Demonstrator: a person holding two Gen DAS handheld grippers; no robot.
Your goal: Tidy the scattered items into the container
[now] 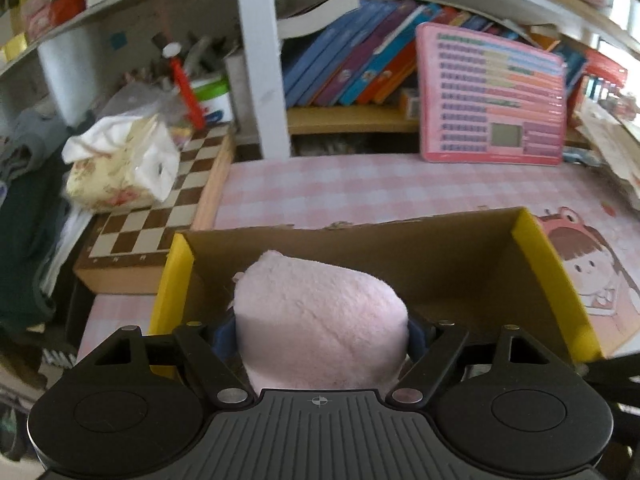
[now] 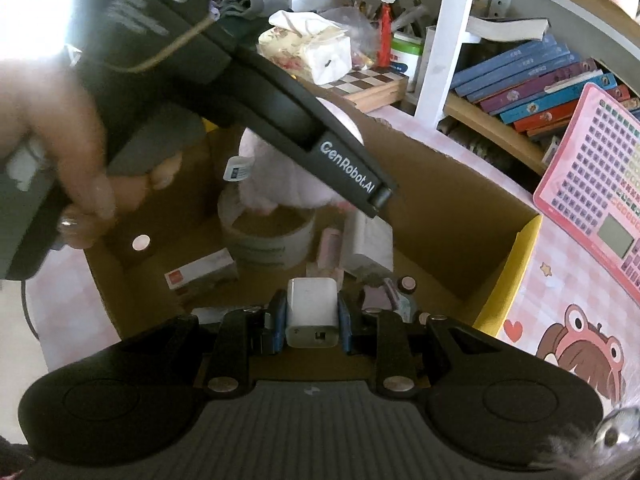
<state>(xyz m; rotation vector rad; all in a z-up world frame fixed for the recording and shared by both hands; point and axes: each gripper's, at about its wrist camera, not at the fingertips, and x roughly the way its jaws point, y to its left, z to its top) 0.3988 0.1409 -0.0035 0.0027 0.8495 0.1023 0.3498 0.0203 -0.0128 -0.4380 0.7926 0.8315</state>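
Overhead, pink plush toy (image 1: 320,320) (box (image 1: 440,276) below)

One cardboard box (image 2: 460,216), one pink plush toy (image 1: 320,320), one white charger (image 2: 312,312), perhaps two small bottles (image 2: 406,292).

Lower half of pink plush toy (image 1: 320,320) hidden behind gripper body. Box (image 2: 460,208) floor partly covered by other hand's gripper (image 2: 280,120). Labels on small cartons (image 2: 200,276) inside too blurred to read.
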